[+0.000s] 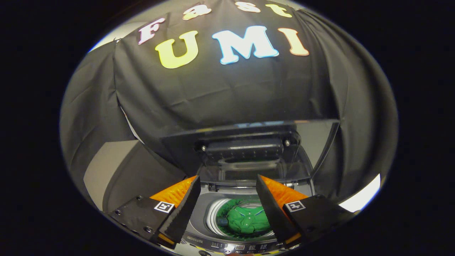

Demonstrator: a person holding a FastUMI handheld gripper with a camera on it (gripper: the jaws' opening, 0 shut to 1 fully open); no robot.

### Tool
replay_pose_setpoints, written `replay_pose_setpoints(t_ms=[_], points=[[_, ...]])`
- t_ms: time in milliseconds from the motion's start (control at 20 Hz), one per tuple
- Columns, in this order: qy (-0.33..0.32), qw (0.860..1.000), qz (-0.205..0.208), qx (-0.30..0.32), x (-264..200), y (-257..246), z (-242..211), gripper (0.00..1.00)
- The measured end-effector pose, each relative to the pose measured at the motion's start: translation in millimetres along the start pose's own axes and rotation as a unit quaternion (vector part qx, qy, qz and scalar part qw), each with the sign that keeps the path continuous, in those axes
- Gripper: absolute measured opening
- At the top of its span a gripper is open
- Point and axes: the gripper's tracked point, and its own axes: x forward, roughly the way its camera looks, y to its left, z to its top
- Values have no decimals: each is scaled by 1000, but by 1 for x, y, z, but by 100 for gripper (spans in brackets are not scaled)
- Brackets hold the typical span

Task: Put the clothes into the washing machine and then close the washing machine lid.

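Observation:
A top-loading washing machine (220, 245) stands below me, its glass lid (249, 149) raised upright against the booth wall. A green garment (249, 220) lies bunched in the round drum (213, 213), seen between and beneath my fingers. My gripper (227, 179) hovers above the opening, open, with nothing between its fingers. The fingertips point toward the lower part of the raised lid, apart from it.
The machine's control panel (241, 247) runs along the near edge under the fingers. Black cloth hangs behind and to both sides of the machine. A pale wall panel (106, 167) shows at the left, beside the lid.

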Motion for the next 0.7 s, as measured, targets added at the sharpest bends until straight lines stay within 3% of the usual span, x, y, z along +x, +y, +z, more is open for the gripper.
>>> replay_pose_setpoints(t_ms=[700], points=[[-92,994,13,-51,-16,23,90,97]])
